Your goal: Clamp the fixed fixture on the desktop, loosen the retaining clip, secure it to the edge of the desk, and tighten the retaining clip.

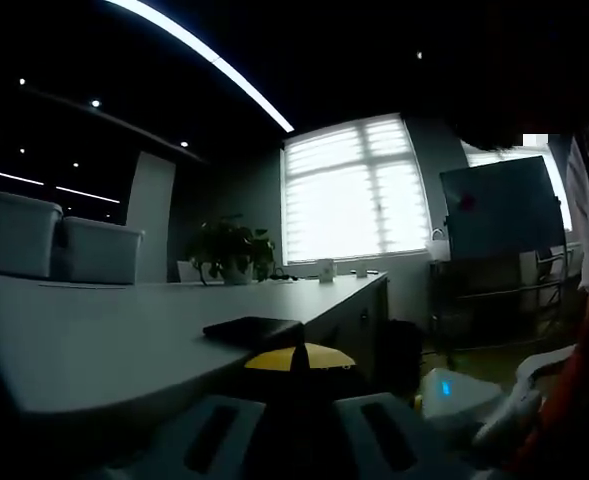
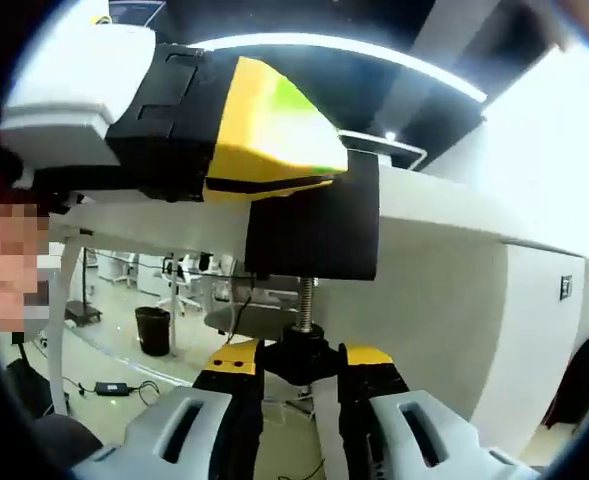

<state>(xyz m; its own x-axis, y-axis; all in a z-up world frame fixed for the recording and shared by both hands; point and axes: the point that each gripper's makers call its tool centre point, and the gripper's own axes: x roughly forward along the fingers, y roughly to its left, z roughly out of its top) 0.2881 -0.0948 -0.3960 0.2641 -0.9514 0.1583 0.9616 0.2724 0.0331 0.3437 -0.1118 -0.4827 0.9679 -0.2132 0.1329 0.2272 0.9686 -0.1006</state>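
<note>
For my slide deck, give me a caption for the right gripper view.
Right hand-held gripper shut on the clamp's knob under the desk edge.

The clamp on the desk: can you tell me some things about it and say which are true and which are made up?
1. The black clamp sits on the edge of the white desk. True.
2. The right gripper holds the knob at the bottom of the clamp's screw. True.
3. The right gripper's fingers are red. False: their tips are yellow and black.
4. In the left gripper view, a potted plant stands at the far end of the desk. True.
5. The window blinds are dark. False: bright light shines through them.
6. The left gripper is under the desk. False: it grips the clamp from above the desktop.
</note>
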